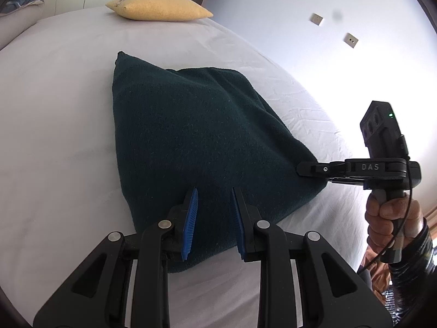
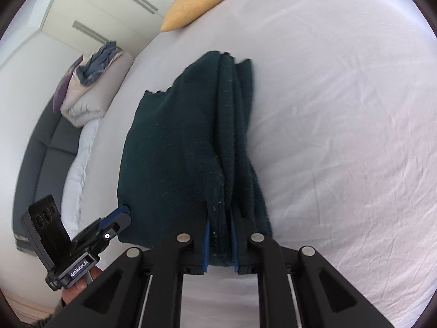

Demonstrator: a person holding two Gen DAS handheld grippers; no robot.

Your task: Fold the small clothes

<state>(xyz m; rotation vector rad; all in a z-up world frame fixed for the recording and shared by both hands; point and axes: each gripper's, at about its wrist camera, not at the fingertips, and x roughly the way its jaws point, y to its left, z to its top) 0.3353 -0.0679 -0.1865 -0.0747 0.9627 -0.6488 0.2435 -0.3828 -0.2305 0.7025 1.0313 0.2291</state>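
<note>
The right gripper is clamped on a bunched corner of the dark green towel, several layers pinched between its blue pads. The left gripper stands narrow, with the towel's near edge lying between its blue pads; whether they press the cloth I cannot tell.

The towel is thick, fuzzy terry, folded over itself; its stacked edges run away from the right gripper in ridges. It lies on the white sheet of the bed, towards the near edge, with its far corner pointing to the head end.

Bare, faintly creased sheet lies open all round the towel. A yellow cushion sits at the far edge, well apart from it.

Only the left wrist view shows the hand gripping the right tool's handle and two wall sockets. Only the right wrist view shows the folded bedding and a grey padded bench beyond the bed's side edge.
</note>
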